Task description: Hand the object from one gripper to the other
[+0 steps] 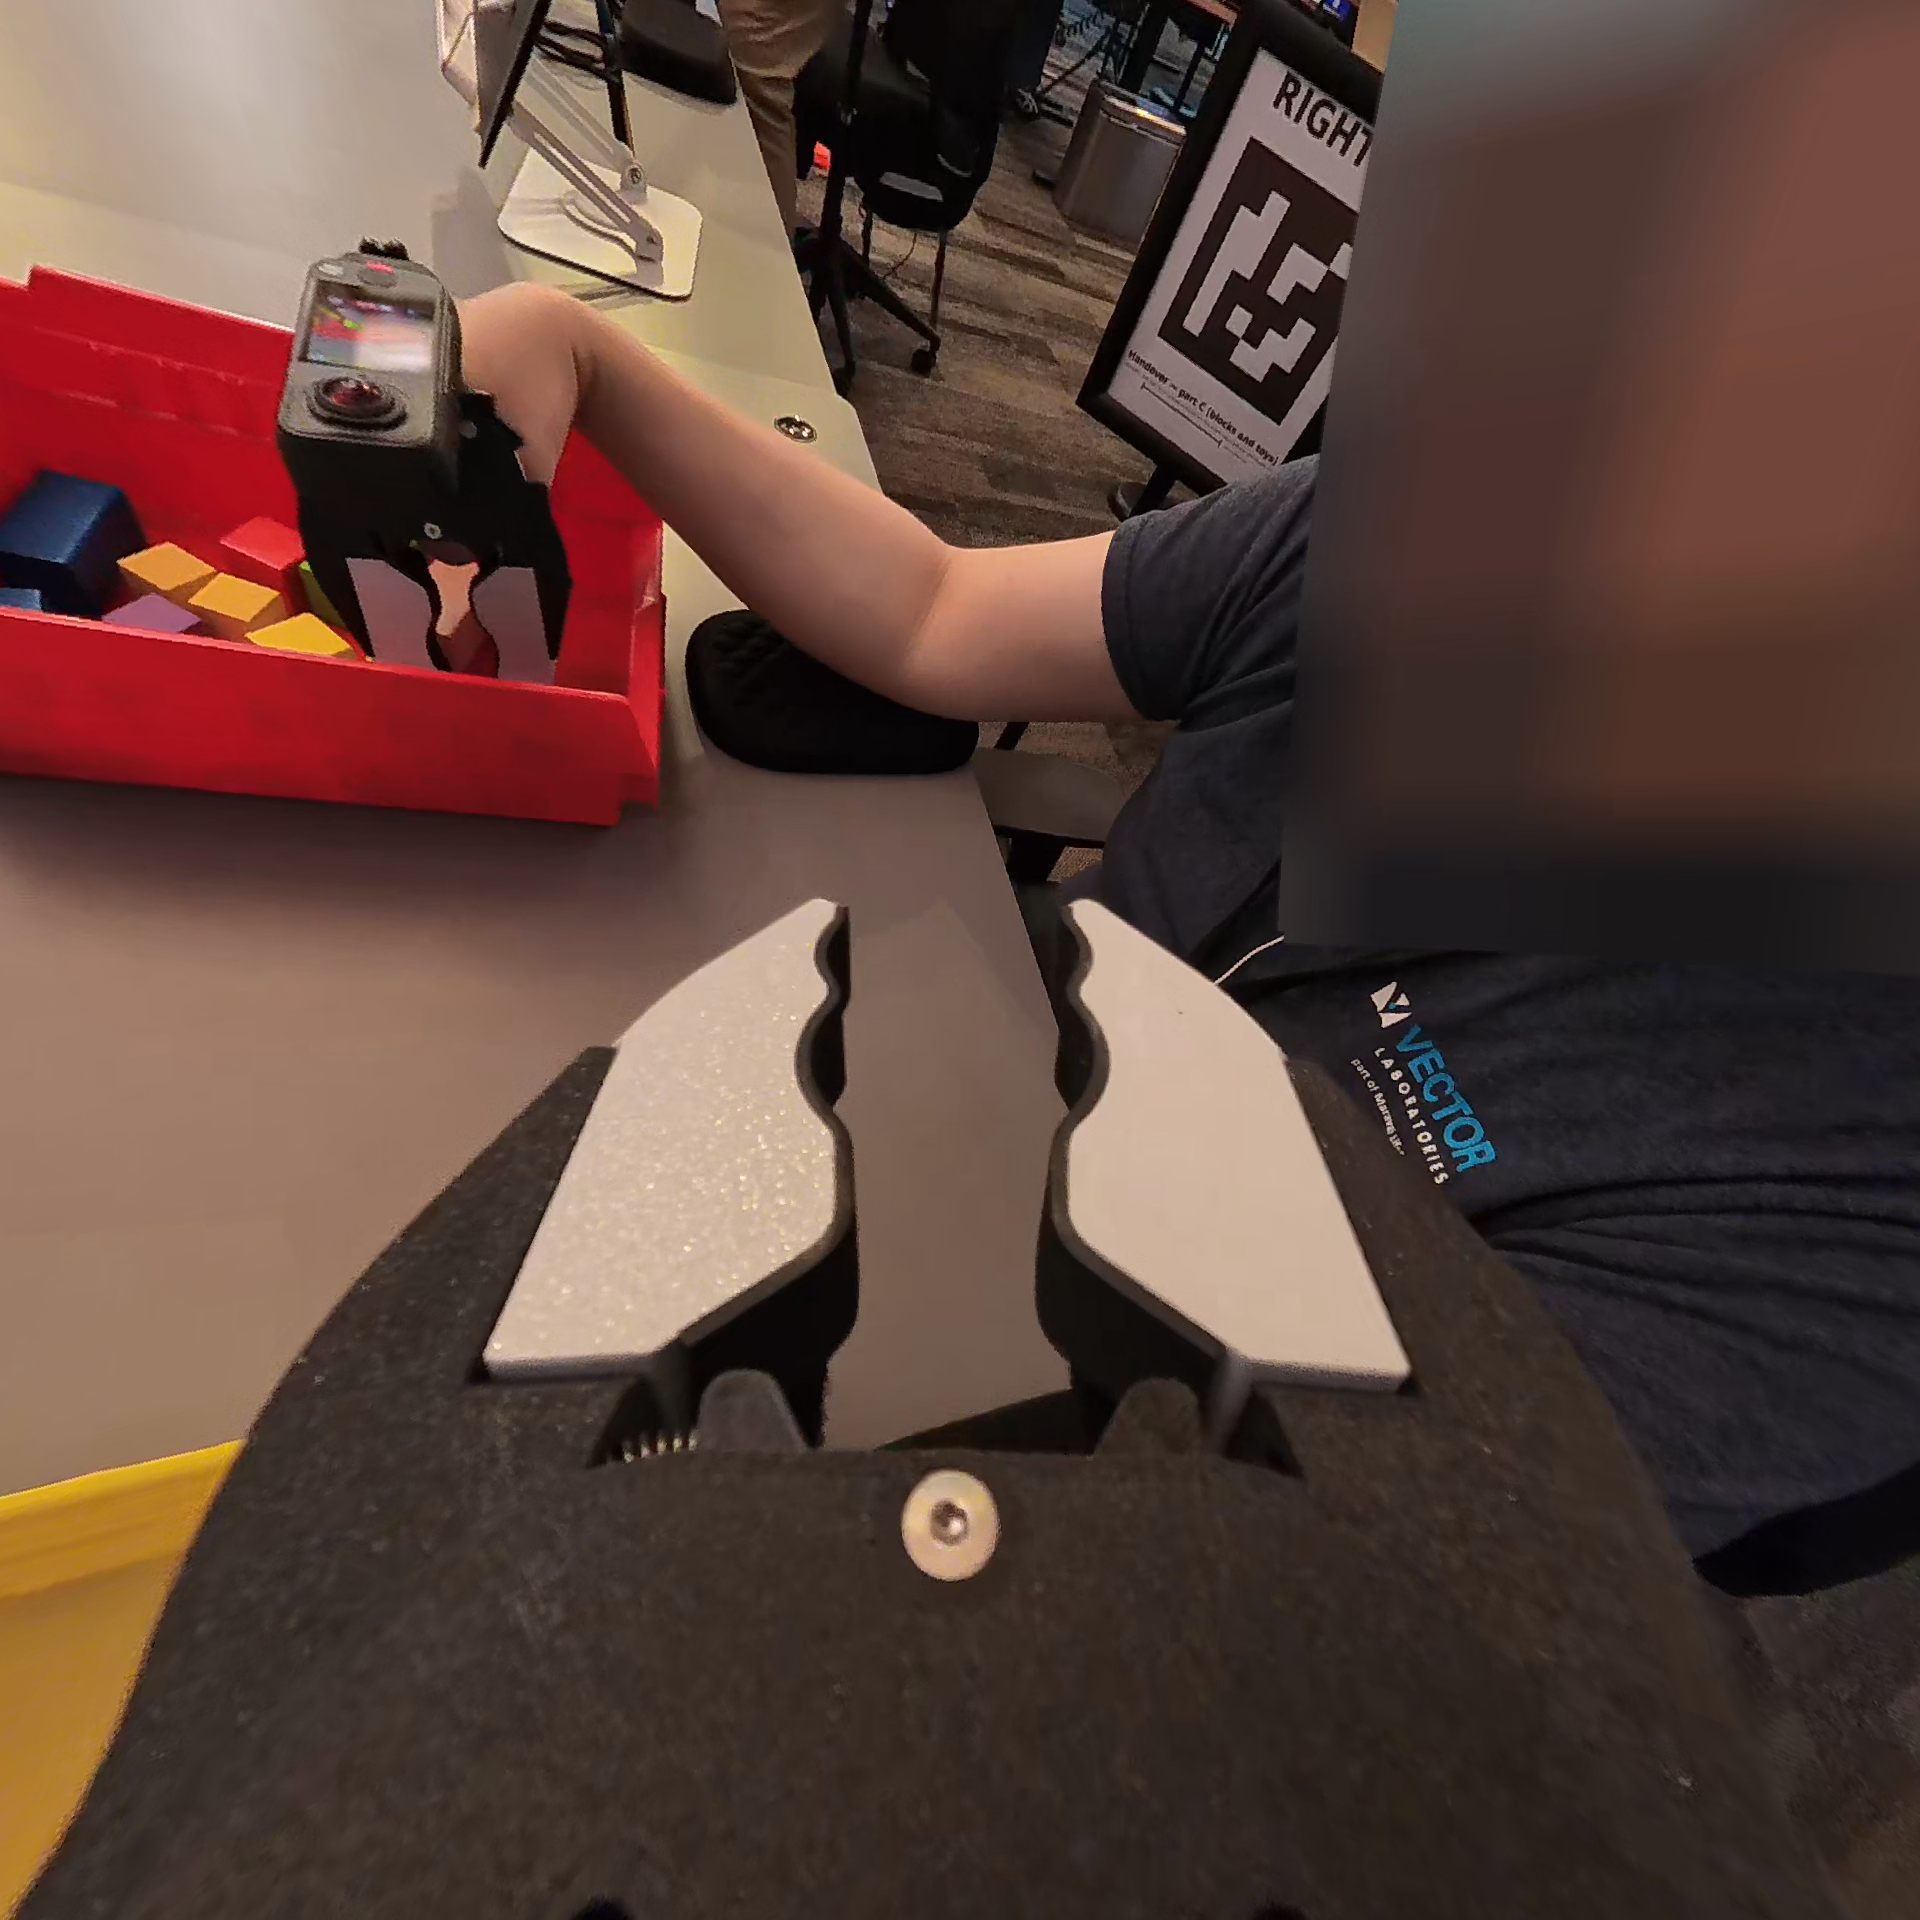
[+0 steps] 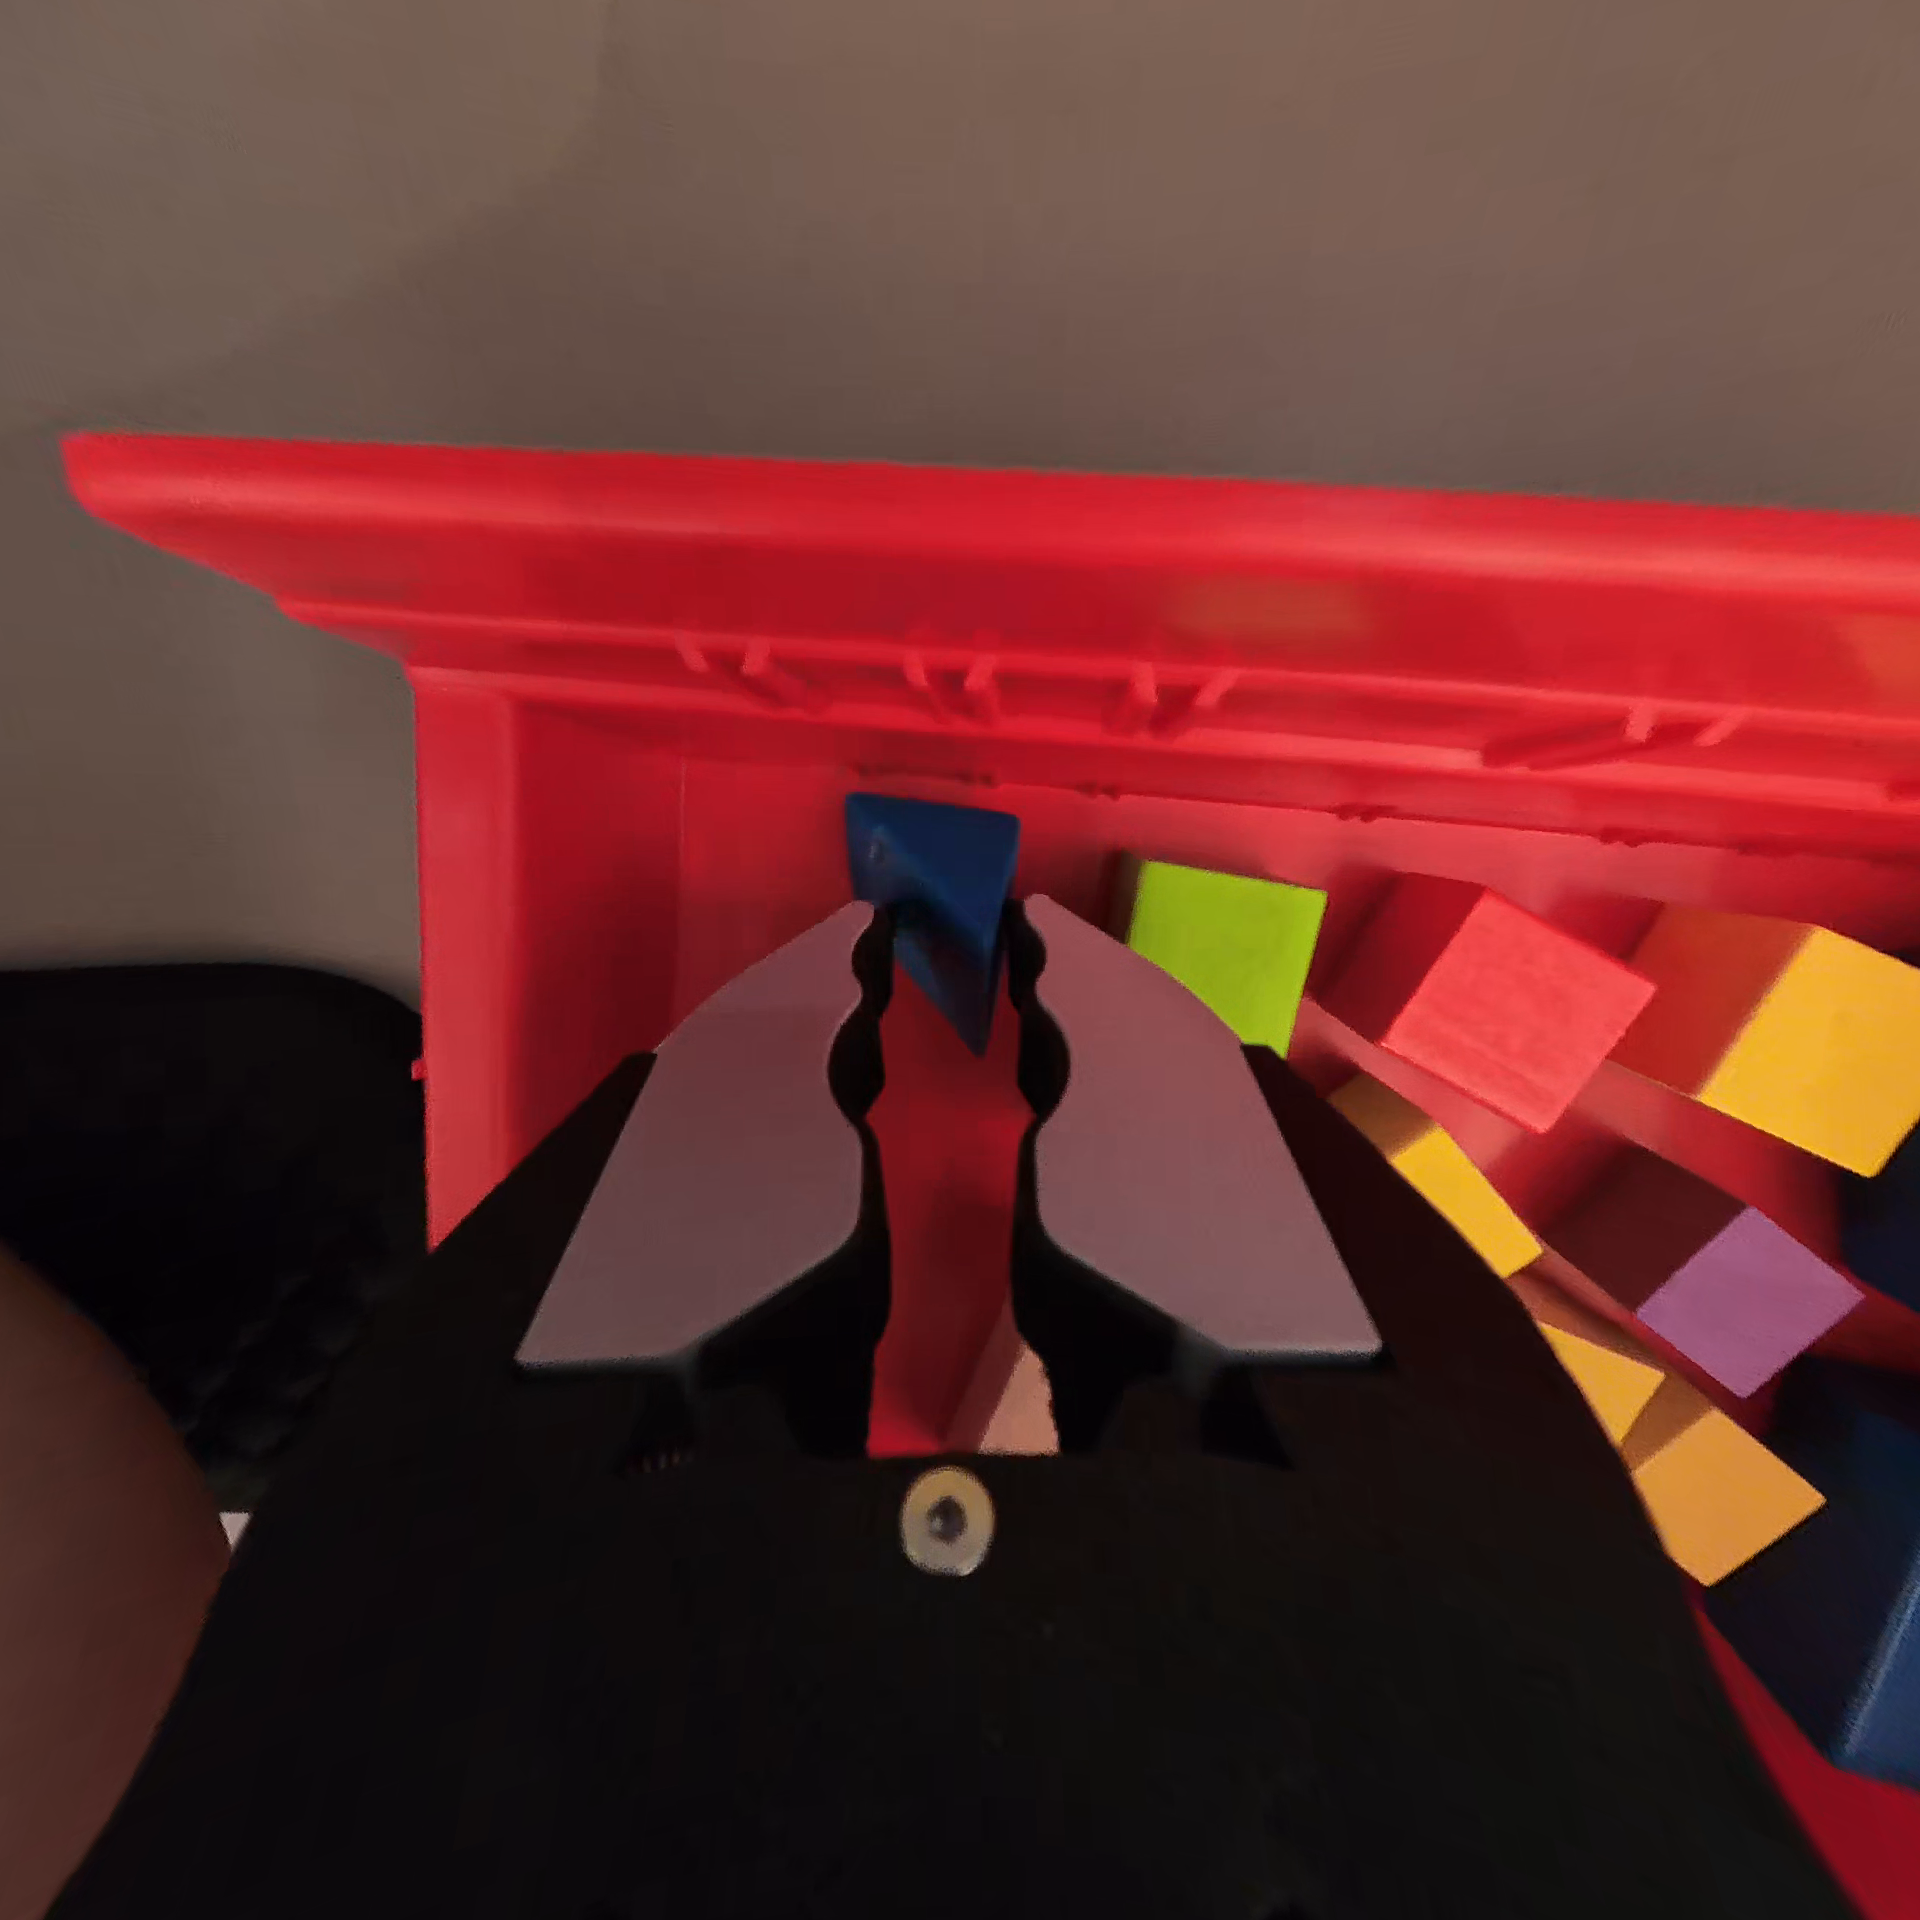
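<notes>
Now the blue triangular plastic block (image 2: 935, 914) is bracketed by the right gripper (image 2: 948, 920), slightly parted, contact unclear, inside the red plastic bin (image 2: 935, 582); at six o'clock the left gripper (image 1: 951, 925) is held wide apart, empty.

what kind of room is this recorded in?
Likely an office or lab workspace: a grey desk with a monitor stand, rolling office chairs on carpet, and a red bin of coloured blocks.

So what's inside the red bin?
The red bin holds loose blocks: a blue wedge between the right gripper fingertips, plus green, red, yellow and purple ones. The gripper covers others.
</notes>
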`<state>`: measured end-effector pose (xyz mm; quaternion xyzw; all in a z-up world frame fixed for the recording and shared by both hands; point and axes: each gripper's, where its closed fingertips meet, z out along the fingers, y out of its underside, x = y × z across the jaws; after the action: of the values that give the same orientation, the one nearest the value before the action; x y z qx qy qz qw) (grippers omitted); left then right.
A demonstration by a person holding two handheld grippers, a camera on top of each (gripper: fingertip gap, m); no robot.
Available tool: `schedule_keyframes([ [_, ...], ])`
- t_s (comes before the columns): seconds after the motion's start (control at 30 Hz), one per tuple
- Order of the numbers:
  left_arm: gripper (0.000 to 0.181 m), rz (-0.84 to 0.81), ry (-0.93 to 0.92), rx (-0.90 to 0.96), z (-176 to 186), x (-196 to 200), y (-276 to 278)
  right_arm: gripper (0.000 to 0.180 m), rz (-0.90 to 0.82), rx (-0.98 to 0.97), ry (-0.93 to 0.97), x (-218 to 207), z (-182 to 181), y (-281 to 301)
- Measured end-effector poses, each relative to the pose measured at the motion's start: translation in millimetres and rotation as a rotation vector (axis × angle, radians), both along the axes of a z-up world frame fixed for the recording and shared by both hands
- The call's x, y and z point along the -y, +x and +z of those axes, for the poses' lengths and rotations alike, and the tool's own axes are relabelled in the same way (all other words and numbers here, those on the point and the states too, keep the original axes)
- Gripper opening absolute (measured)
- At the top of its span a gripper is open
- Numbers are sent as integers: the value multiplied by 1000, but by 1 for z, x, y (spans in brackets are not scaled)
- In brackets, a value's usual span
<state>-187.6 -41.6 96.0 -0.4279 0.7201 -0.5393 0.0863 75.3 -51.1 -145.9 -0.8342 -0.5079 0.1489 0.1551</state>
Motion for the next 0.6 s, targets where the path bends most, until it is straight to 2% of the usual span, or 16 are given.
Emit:
schedule_keyframes([
  [0.6,37,5,4,-25,-4,0,-1,23,-62,15,-60,8,-2,12],
])
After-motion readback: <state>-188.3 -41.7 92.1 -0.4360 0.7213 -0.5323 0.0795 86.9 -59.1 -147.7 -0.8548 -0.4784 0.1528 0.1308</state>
